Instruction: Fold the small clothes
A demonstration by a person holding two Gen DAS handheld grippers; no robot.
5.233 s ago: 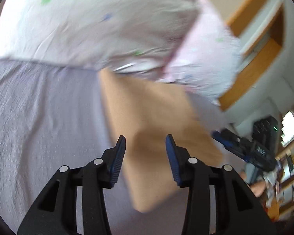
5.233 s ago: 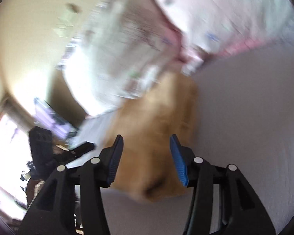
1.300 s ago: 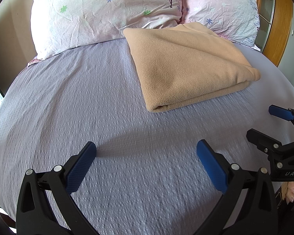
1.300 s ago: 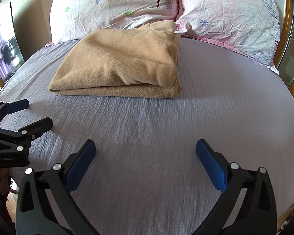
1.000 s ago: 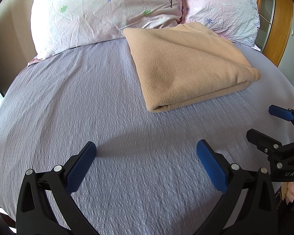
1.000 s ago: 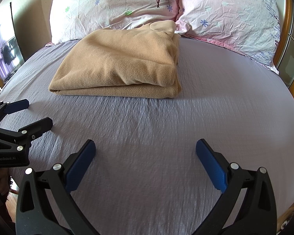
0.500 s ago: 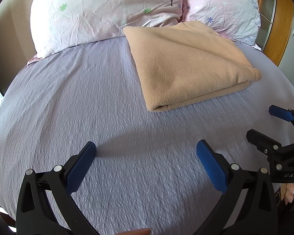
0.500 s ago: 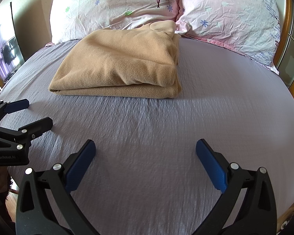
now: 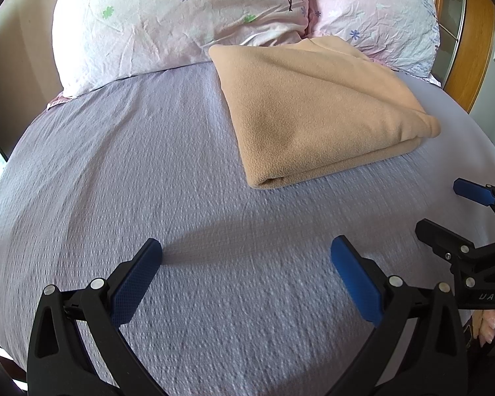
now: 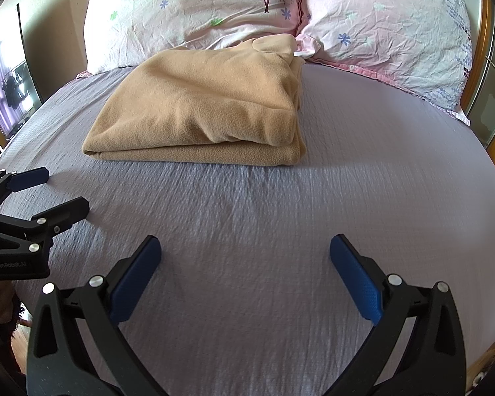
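Observation:
A tan fleece garment [image 9: 316, 109] lies folded into a thick rectangle on the lilac bed sheet [image 9: 115, 165], its far edge against the pillows. It also shows in the right wrist view [image 10: 208, 112]. My left gripper [image 9: 246, 254] is wide open and empty, near the bed's front, well short of the garment. My right gripper [image 10: 246, 252] is wide open and empty, also short of it. Each gripper appears in the other's view: the right gripper [image 9: 445, 211] at the right edge, the left gripper [image 10: 49, 191] at the left edge.
Two pale pink floral pillows [image 9: 181, 23] [image 10: 386, 29] lie at the head of the bed. A wooden headboard or frame [image 9: 472, 39] rises at the right. A window with purple curtains [image 10: 3, 92] is at far left.
Five seconds ago both grippers were close over the garment with jaws narrow; now they are pulled back and wide open. Over the last second nothing has visibly moved.

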